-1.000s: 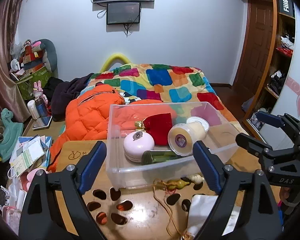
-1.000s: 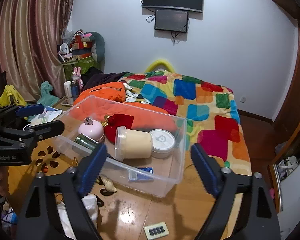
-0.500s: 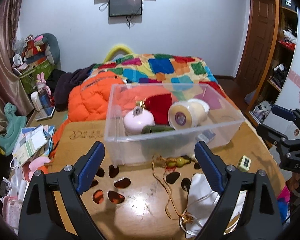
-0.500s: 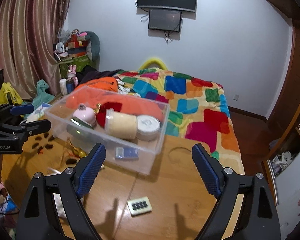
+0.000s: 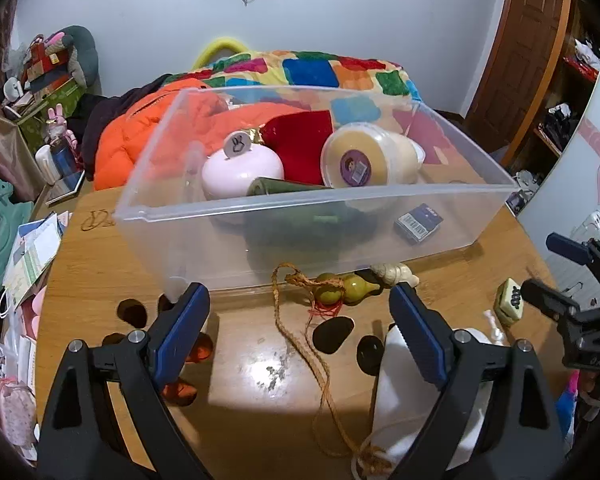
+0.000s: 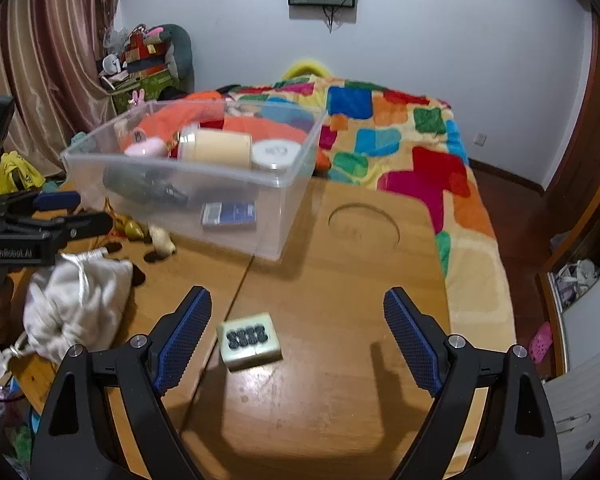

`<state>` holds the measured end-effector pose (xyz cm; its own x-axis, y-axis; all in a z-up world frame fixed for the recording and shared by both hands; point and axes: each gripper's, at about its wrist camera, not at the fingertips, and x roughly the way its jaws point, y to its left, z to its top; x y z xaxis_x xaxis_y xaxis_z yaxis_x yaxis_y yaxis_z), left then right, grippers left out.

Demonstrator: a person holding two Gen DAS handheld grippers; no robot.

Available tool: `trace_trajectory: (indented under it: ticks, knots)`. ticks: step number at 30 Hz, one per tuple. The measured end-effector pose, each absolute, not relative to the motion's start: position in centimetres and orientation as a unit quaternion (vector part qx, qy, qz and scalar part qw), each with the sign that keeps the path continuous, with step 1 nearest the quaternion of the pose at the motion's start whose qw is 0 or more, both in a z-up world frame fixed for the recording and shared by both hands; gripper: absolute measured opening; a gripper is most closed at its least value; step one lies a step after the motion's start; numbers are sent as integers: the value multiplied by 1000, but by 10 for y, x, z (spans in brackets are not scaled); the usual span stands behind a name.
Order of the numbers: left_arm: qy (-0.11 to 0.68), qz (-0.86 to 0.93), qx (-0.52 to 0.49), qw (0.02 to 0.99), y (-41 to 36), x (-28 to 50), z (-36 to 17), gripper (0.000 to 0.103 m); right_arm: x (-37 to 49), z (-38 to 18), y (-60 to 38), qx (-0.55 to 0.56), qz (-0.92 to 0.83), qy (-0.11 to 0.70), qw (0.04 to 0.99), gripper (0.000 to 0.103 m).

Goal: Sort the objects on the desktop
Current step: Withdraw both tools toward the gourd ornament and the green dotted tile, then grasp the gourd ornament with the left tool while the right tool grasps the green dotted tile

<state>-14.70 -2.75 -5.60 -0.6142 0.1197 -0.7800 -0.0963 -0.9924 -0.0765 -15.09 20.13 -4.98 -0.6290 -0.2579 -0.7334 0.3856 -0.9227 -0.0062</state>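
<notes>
A clear plastic bin [image 5: 188, 216] [image 6: 292, 196] stands on the wooden table and holds a pink round case [image 5: 240, 168], a cream tub [image 5: 364, 160], a red pouch [image 5: 300, 140], a dark green tube [image 5: 284, 188] and a blue card box [image 5: 418, 222]. In front of it lie a gourd charm on an orange cord [image 5: 340, 286], a shell [image 5: 394, 272] and a white cloth bag [image 6: 76, 300]. A mahjong tile [image 6: 248, 340] [image 5: 510, 300] lies just ahead of my right gripper [image 6: 296, 336], which is open and empty. My left gripper [image 5: 300, 328] is open and empty above the cord.
The table [image 6: 340, 400] has dark cut-out holes [image 5: 332, 330] near its left front. A bed with a colourful quilt [image 6: 400, 140] and an orange jacket [image 5: 128, 140] lies beyond the table. Papers and clutter [image 5: 28, 256] sit at the left edge.
Both grippers have drawn back from the bin and lowered toward the table. The tile now sits close before the right gripper; the cord and charm sit before the left. Both stayed open.
</notes>
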Motion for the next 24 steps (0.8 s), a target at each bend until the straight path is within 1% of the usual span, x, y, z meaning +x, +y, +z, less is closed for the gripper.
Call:
trace_trajectory:
  ticks: [5,11,19,24]
  knots:
    - [-8,895,-441,66,-22,-151,-59,92,-154,-66,206,418,-886,70,187,86]
    - [7,887,-457,65,-15,-160,-66,92,-156,-72,209,423,-880,54,207,86]
    - [30,887,-458,47,-7,-160,-72,92,-153,-77,200,424,-877,71,217,86]
    - [35,887,-459,44,-5,-161,-74,91,-152,-77,200,421,-876,67,226,84]
